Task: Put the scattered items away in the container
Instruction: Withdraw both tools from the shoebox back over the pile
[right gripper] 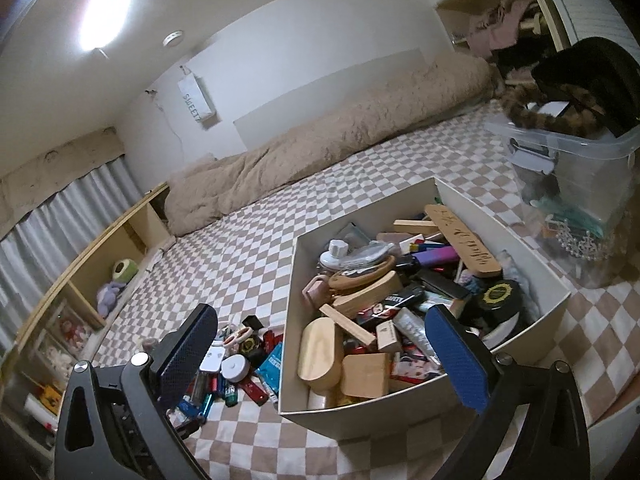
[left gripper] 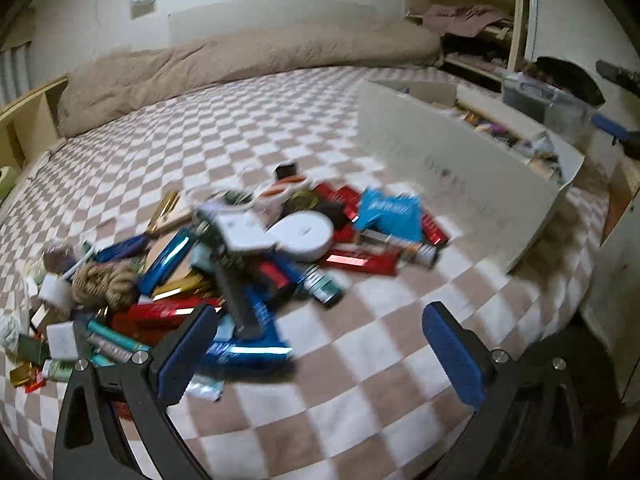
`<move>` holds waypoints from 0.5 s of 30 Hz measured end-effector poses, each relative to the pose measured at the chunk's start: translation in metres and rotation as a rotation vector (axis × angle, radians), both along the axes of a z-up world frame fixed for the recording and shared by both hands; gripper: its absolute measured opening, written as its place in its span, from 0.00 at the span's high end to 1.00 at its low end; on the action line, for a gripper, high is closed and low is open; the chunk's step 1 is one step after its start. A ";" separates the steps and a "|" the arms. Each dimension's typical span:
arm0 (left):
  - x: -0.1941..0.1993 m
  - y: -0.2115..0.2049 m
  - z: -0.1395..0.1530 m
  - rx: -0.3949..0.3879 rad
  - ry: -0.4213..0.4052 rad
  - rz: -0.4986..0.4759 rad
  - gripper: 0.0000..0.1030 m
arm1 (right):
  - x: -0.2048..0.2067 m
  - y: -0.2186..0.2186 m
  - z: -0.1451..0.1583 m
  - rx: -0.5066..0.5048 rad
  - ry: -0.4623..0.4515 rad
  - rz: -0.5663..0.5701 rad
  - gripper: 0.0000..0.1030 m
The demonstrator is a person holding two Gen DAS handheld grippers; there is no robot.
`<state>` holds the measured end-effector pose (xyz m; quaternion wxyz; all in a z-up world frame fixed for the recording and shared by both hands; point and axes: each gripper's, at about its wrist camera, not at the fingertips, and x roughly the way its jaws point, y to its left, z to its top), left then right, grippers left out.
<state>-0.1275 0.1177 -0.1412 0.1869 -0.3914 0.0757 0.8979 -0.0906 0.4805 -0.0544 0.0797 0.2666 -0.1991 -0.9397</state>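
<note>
Checkered bedding [left gripper: 280, 120] carries the white container [right gripper: 404, 412], whose crammed inside of wooden blocks, tubes and a black tin only the right wrist view shows, while the left wrist view sees just its blank outer wall at two o'clock. At the container's nine o'clock the scattered pile [left gripper: 224, 256] of red and blue foil packs, a white round case and a rope coil is smeared by blur, so small items are hard to name. Both the left gripper [left gripper: 316, 352] and right gripper [right gripper: 320, 356] gape wide, holding nothing, the left's nearer pad overlapping the pile.
</note>
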 end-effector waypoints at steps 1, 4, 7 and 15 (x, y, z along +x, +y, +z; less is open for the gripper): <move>0.001 -0.004 -0.004 0.009 -0.006 -0.004 0.00 | 0.000 -0.003 -0.003 0.005 -0.001 -0.006 0.00; 0.002 -0.018 -0.011 0.023 -0.020 -0.006 0.00 | 0.002 -0.011 -0.015 -0.010 -0.004 -0.031 0.00; -0.002 -0.026 -0.019 0.014 -0.037 0.011 0.00 | 0.003 -0.023 -0.033 -0.073 -0.013 -0.015 0.00; -0.018 -0.046 -0.036 0.012 -0.109 0.029 0.00 | 0.000 -0.069 -0.055 0.063 -0.027 -0.040 0.00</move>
